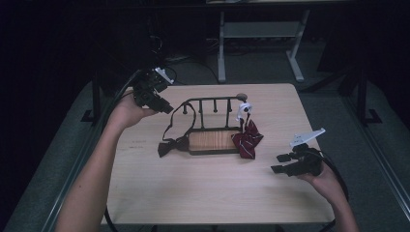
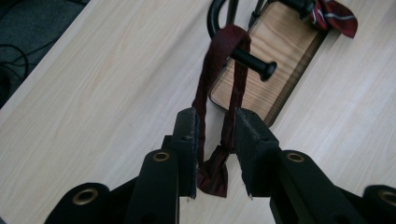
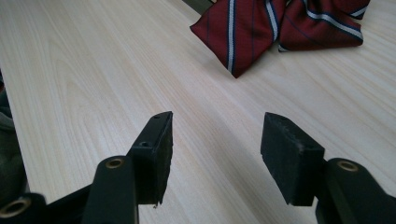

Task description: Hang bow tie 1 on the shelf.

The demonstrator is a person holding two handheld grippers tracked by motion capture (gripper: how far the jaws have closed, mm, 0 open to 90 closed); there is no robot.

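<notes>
A black peg rack (image 1: 212,99) on a wooden base (image 1: 212,140) stands mid-table. A dark maroon bow tie (image 1: 169,146) lies at the rack's left end, its strap (image 2: 210,70) looped over the end peg (image 2: 254,63). My left gripper (image 1: 165,108) is at the rack's back left; its jaws (image 2: 215,121) stand apart with the strap's two strands running between them, the bow (image 2: 212,172) hanging below. A red striped bow tie (image 1: 247,139) leans at the rack's right end. My right gripper (image 1: 281,163) hovers open over bare table, the striped tie (image 3: 243,28) ahead of it.
The light wooden table (image 1: 203,193) has free room in front of the rack and on the right. A white desk frame (image 1: 261,30) stands on the floor behind the table. Dark floor surrounds the table's edges.
</notes>
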